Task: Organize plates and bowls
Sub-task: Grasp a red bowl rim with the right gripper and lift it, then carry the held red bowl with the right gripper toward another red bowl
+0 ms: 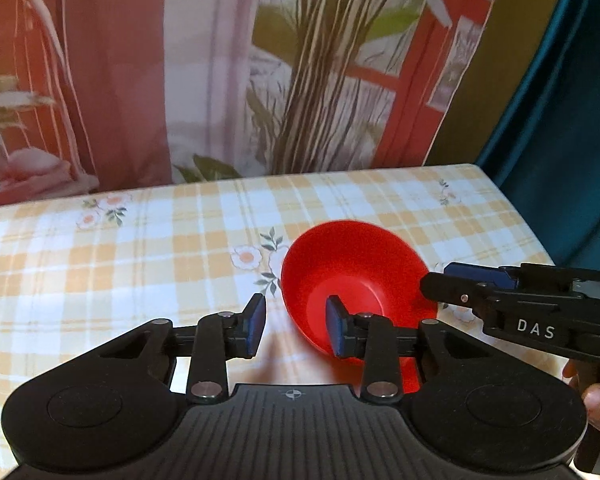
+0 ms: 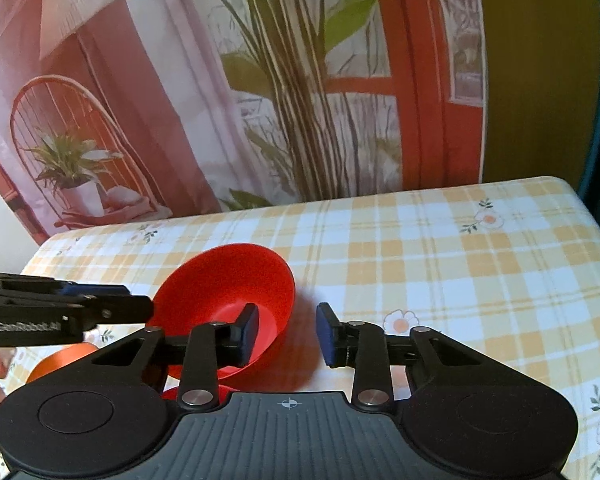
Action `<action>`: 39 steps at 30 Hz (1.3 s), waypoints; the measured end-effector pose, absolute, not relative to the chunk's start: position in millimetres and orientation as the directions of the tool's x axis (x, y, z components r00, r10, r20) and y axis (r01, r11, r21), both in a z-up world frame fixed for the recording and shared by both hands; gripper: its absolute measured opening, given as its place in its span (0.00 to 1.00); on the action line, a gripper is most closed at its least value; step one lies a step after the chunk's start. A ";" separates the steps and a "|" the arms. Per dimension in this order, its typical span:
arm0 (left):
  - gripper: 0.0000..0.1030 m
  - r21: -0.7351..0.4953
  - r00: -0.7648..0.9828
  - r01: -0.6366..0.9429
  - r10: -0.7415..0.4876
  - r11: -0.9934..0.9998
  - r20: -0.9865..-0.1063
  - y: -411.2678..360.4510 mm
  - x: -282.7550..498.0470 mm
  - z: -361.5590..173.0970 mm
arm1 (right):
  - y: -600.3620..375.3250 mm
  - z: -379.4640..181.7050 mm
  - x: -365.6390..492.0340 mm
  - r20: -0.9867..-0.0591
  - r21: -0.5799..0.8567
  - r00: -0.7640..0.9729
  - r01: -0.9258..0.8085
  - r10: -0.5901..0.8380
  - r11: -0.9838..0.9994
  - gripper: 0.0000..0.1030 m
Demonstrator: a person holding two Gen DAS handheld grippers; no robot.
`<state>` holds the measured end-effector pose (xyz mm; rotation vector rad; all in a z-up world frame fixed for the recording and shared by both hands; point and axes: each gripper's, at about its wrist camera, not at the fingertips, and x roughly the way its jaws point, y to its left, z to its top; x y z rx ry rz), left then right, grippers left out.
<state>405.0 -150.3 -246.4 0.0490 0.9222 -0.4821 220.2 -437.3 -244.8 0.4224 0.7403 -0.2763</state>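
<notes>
The red bowl [image 1: 352,280] sits tilted on the checked bench [image 1: 140,248], its rim between the spread fingers of both the left claw [image 1: 296,328] and right claw [image 2: 287,334], neither apparently pinching it, with an orange dish [image 2: 64,360] just beside.
</notes>
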 end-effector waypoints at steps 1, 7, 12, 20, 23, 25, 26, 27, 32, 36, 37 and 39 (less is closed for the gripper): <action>0.33 -0.171 0.500 0.414 -0.380 0.894 -0.778 -150.0 407.0 -249.5 | -437.5 -245.8 221.6 -0.702 0.272 0.706 0.385 -0.091 0.882 0.27; 0.26 -0.172 0.482 0.411 -0.373 0.895 -0.792 -151.5 414.2 -261.8 | -437.4 -253.3 227.8 -0.715 0.276 0.695 0.383 -0.078 0.881 0.23; 0.15 -0.179 0.484 0.419 -0.386 0.890 -0.785 -153.2 412.7 -265.8 | -436.4 -256.8 230.3 -0.720 0.287 0.691 0.380 -0.064 0.879 0.15; 0.14 -0.153 0.516 0.423 -0.376 0.893 -0.770 -153.5 407.0 -252.0 | -432.5 -246.1 230.1 -0.702 0.277 0.708 0.369 -0.075 0.887 0.11; 0.14 -0.150 0.533 0.430 -0.384 0.890 -0.754 -153.5 402.9 -239.8 | -432.8 -236.3 228.5 -0.691 0.276 0.718 0.368 -0.083 0.888 0.11; 0.14 -0.149 0.543 0.433 -0.389 0.889 -0.744 -153.1 398.5 -231.5 | -431.8 -228.6 226.7 -0.683 0.273 0.725 0.366 -0.088 0.890 0.11; 0.14 -0.147 0.548 0.434 -0.390 0.889 -0.740 -153.0 395.8 -228.0 | -431.0 -225.1 225.6 -0.680 0.271 0.727 0.364 -0.090 0.891 0.11; 0.14 -0.145 0.553 0.435 -0.391 0.889 -0.736 -152.9 392.6 -224.2 | -430.0 -221.3 224.1 -0.678 0.268 0.730 0.362 -0.092 0.893 0.11; 0.15 -0.139 0.569 0.440 -0.396 0.887 -0.721 -150.3 377.4 -206.9 | -422.0 -202.5 212.6 -0.660 0.263 0.744 0.352 -0.099 0.898 0.11; 0.15 -0.141 0.581 0.447 -0.407 0.883 -0.705 -147.6 357.9 -194.1 | -414.0 -190.3 198.9 -0.650 0.256 0.752 0.348 -0.106 0.902 0.11; 0.15 -0.142 0.581 0.449 -0.409 0.882 -0.704 -146.8 353.9 -192.0 | -411.9 -187.9 195.3 -0.649 0.253 0.753 0.348 -0.108 0.903 0.11; 0.15 -0.142 0.578 0.455 -0.413 0.879 -0.704 -146.3 345.4 -188.5 | -408.0 -184.2 188.0 -0.650 0.245 0.752 0.347 -0.112 0.905 0.11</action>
